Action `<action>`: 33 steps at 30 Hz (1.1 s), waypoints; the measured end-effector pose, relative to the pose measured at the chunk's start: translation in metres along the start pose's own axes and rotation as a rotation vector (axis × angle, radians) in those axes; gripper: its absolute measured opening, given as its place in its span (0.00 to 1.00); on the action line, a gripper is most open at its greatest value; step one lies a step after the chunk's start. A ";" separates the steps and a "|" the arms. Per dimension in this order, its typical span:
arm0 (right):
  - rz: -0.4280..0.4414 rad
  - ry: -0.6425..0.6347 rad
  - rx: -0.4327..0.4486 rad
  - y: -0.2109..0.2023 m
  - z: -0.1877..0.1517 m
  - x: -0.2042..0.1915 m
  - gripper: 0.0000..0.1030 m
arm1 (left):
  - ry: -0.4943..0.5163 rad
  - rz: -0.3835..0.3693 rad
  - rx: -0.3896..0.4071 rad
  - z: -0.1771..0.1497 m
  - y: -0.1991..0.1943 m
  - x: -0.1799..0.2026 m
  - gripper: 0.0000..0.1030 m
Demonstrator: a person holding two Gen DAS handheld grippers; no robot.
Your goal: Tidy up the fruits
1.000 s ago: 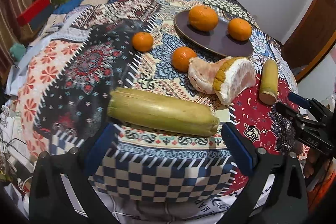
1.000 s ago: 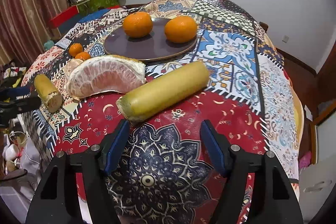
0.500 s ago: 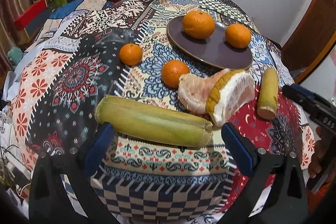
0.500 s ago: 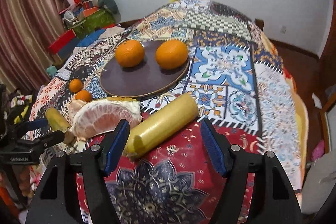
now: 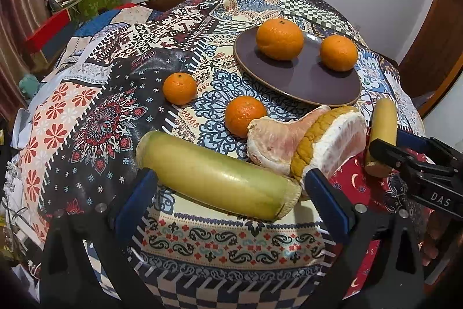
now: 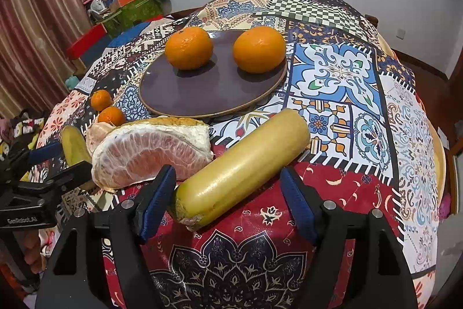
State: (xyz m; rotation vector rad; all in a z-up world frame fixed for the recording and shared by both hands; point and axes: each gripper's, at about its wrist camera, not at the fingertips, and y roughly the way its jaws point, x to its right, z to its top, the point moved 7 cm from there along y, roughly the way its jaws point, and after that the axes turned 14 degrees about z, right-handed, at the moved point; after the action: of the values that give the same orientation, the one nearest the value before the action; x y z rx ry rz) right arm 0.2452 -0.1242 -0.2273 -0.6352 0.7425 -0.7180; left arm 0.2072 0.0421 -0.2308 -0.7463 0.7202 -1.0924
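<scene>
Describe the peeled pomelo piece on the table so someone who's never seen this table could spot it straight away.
Start at the dark round plate holding two big oranges on the patchwork tablecloth. Just in front of its near rim lies the pomelo piece, between two yellow-green sugarcane sticks. It is the only peeled fruit: a pale pink wedge with white pith and a strip of yellow rind.

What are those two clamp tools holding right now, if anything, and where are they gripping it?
Nothing is held. The left tool is open, straddling one yellow-green stalk piece on the cloth. The right tool, its jaws opening, straddles the other stalk piece near its cut end.
</scene>
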 end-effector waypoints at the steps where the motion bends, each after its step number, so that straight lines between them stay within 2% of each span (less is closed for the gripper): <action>1: 0.002 -0.001 -0.001 0.001 0.000 0.000 0.71 | -0.004 -0.004 0.001 0.000 0.001 -0.001 1.00; 7: 0.022 -0.020 -0.009 0.001 -0.001 -0.001 0.67 | -0.046 -0.115 -0.042 -0.008 0.012 -0.010 1.00; 9: 0.036 -0.027 -0.012 0.000 -0.002 -0.002 0.64 | -0.028 -0.109 -0.027 -0.008 0.010 -0.012 0.99; 11: 0.042 -0.041 -0.010 -0.001 -0.003 -0.003 0.62 | 0.010 -0.089 -0.004 -0.008 0.006 -0.012 0.94; 13: 0.041 -0.060 -0.010 -0.002 -0.005 -0.005 0.60 | 0.032 -0.076 0.009 -0.008 0.003 -0.013 0.83; 18: 0.044 -0.099 -0.027 -0.005 -0.005 -0.009 0.52 | 0.047 -0.110 -0.003 -0.013 -0.002 -0.023 0.72; 20: 0.043 -0.120 -0.028 -0.010 -0.007 -0.010 0.47 | 0.060 -0.097 0.002 -0.013 -0.003 -0.028 0.72; 24: 0.027 -0.136 -0.029 -0.018 -0.009 -0.009 0.47 | 0.081 -0.058 0.002 -0.015 -0.006 -0.039 0.72; 29: 0.049 -0.075 -0.027 -0.011 -0.007 -0.005 0.47 | 0.002 -0.105 -0.055 -0.014 -0.003 -0.044 0.72; 31: 0.057 -0.048 -0.029 -0.006 -0.006 -0.005 0.48 | -0.014 -0.118 -0.062 -0.012 -0.003 -0.042 0.75; 33: 0.059 -0.026 -0.034 -0.002 -0.006 -0.007 0.55 | -0.017 -0.104 -0.061 -0.010 -0.002 -0.041 0.81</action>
State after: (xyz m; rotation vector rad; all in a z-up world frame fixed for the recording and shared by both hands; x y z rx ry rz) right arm 0.2365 -0.1216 -0.2272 -0.6502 0.7478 -0.6423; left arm 0.1856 0.0782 -0.2290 -0.8518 0.7090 -1.1609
